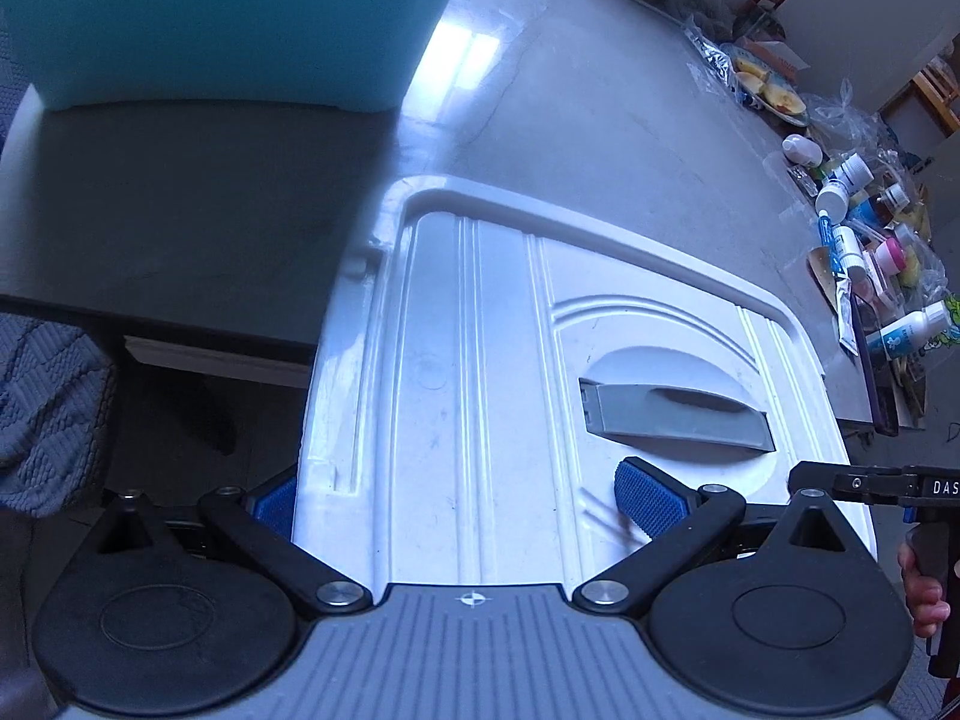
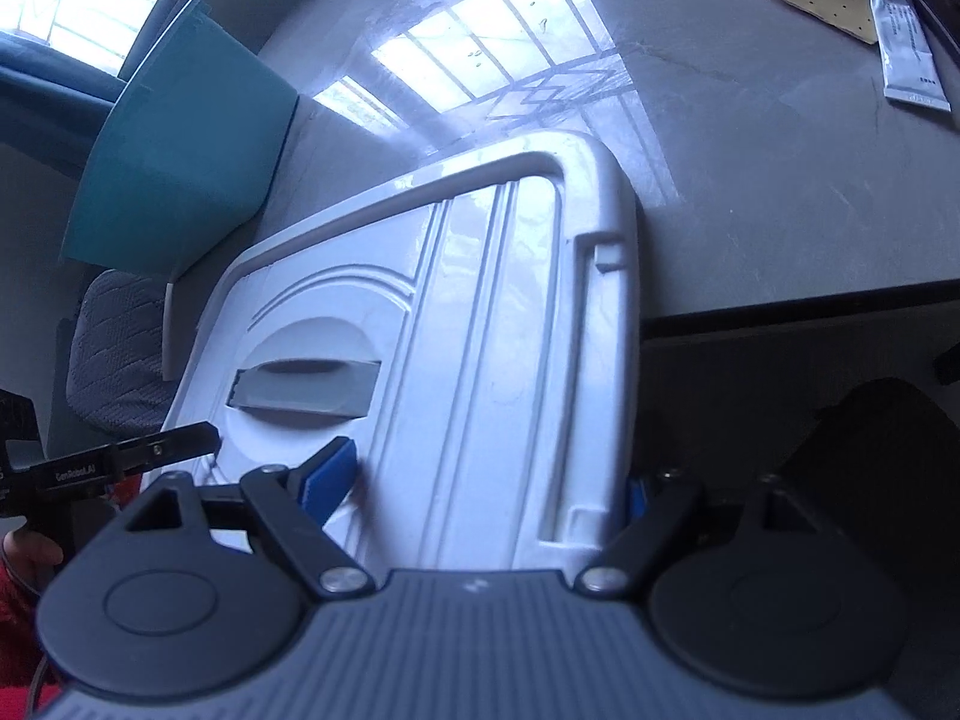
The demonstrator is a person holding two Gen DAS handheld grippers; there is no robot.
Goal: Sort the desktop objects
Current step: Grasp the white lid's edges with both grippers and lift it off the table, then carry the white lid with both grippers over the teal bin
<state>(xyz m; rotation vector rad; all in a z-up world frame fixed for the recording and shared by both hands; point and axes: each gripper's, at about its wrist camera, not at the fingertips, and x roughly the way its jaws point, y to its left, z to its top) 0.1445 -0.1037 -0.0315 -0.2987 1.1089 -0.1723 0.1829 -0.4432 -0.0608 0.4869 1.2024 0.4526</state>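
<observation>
A white plastic storage-box lid (image 1: 480,360) with a grey handle (image 1: 672,414) lies on the grey desk, its near end over the desk edge. My left gripper (image 1: 456,504) straddles the lid's near left edge, one blue pad (image 1: 648,498) on top and the other (image 1: 276,501) beside the rim. My right gripper (image 2: 480,486) straddles the near right edge of the lid (image 2: 480,330), one pad (image 2: 330,474) on top, the other mostly hidden under the rim. Whether either one is clamping the lid, I cannot tell.
A teal bin (image 1: 210,18) stands at the desk's back left; it also shows in the right wrist view (image 2: 180,138). Several bottles, tubes and bags (image 1: 864,240) crowd the right side. A white tube (image 2: 906,42) lies far right. A grey cushioned chair (image 2: 114,354) sits beside the desk.
</observation>
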